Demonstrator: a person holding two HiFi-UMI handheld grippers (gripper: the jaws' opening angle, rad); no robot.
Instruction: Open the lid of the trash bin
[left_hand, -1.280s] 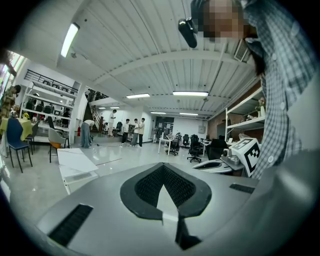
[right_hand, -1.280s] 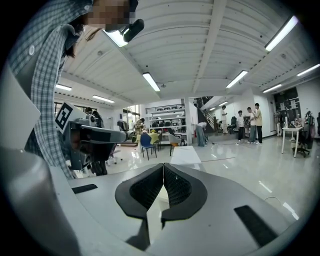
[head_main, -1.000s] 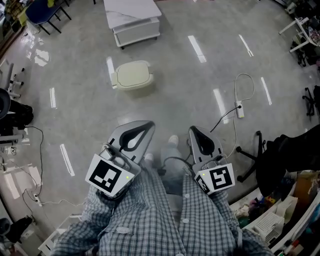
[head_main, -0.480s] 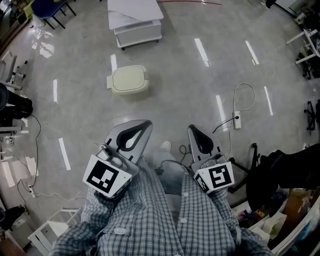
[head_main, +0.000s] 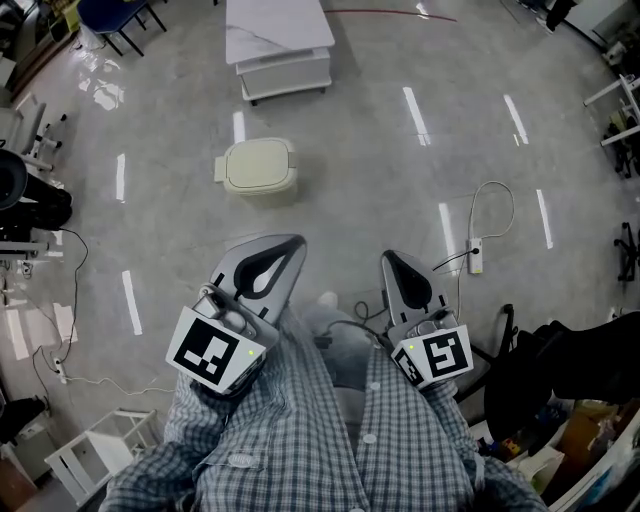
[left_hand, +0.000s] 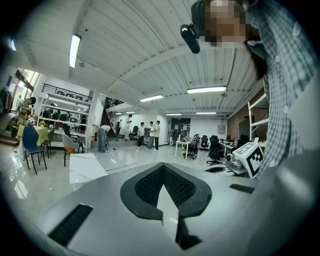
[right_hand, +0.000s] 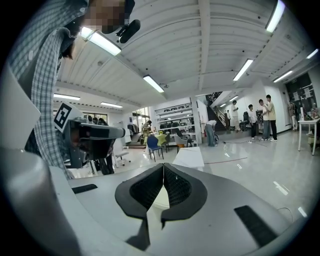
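Two grippers showed in the head view, held low over the person's plaid sleeves (head_main: 300, 440), and neither had hold of anything. At the far left a white wire rack (head_main: 95, 462) stood on the grey floor (head_main: 380, 170). The left gripper (head_main: 292, 247) pointed forward and slightly right; in the left gripper view its jaws (left_hand: 162, 168) were closed, the black pads meeting at the tips with only bare space in the hollow behind them. Ahead of that gripper and well apart from it, the trash bin (head_main: 259, 165) sat on the floor, cream-coloured, with its lid (head_main: 258, 160) flat down. It stood between the left gripper and a white low table (head_main: 277, 40) farther off at the top of the view. To the right, the right gripper (head_main: 389, 259) pointed forward, and the right gripper view showed its jaws (right_hand: 163, 166) pressed together at the tips as well, empty. Farther right a white power strip (head_main: 477, 255) with a looped cable lay on the floor, and a black office chair (head_main: 545, 350) stood near the right edge.
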